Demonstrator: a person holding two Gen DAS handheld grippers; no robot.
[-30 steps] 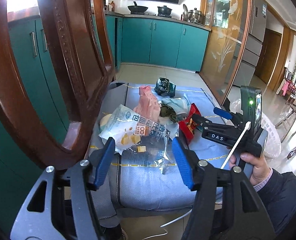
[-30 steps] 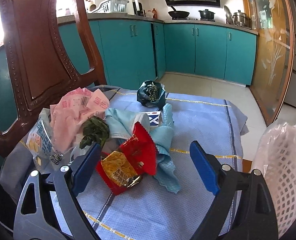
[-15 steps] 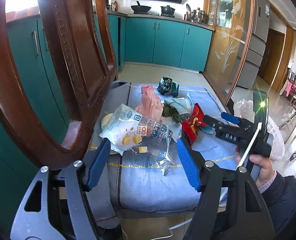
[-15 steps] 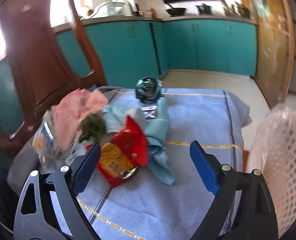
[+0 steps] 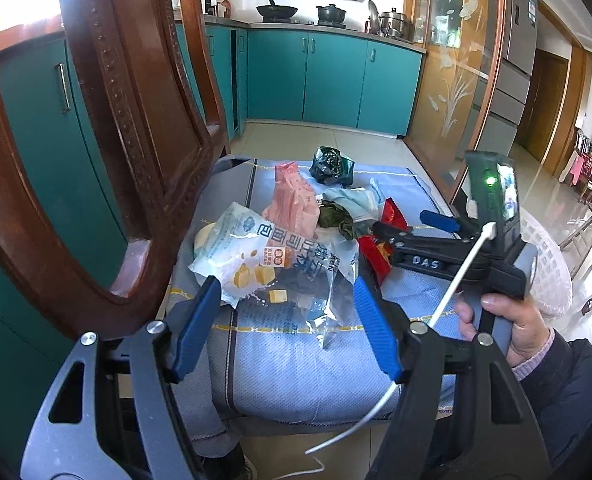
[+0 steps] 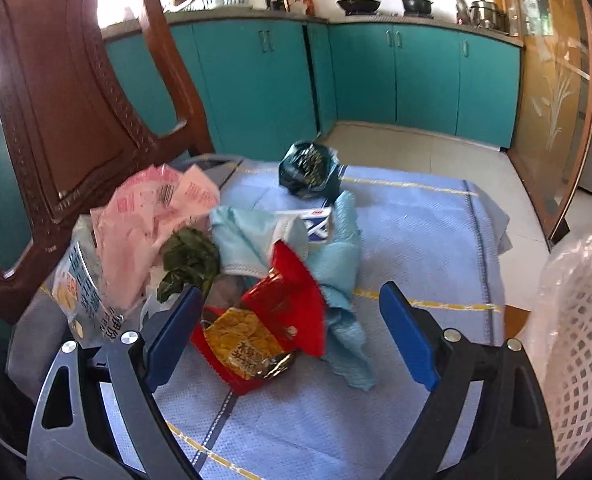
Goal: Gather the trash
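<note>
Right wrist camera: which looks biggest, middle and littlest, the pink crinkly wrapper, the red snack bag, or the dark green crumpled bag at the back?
1. Pink crinkly paper wrapper
2. Red foil snack bag, nearly as big, so that order is unsure
3. Dark green crumpled plastic bag, though it lies farthest from the camera, which shrinks it

Wrappers lying piled on the cushion (image 6: 415, 232), snack packet (image 6: 264, 332) sitting at its front, crumpled bag (image 6: 307, 168) behind, basket (image 6: 575, 360) standing to its right, chair back (image 6: 56, 120) rising left.
</note>
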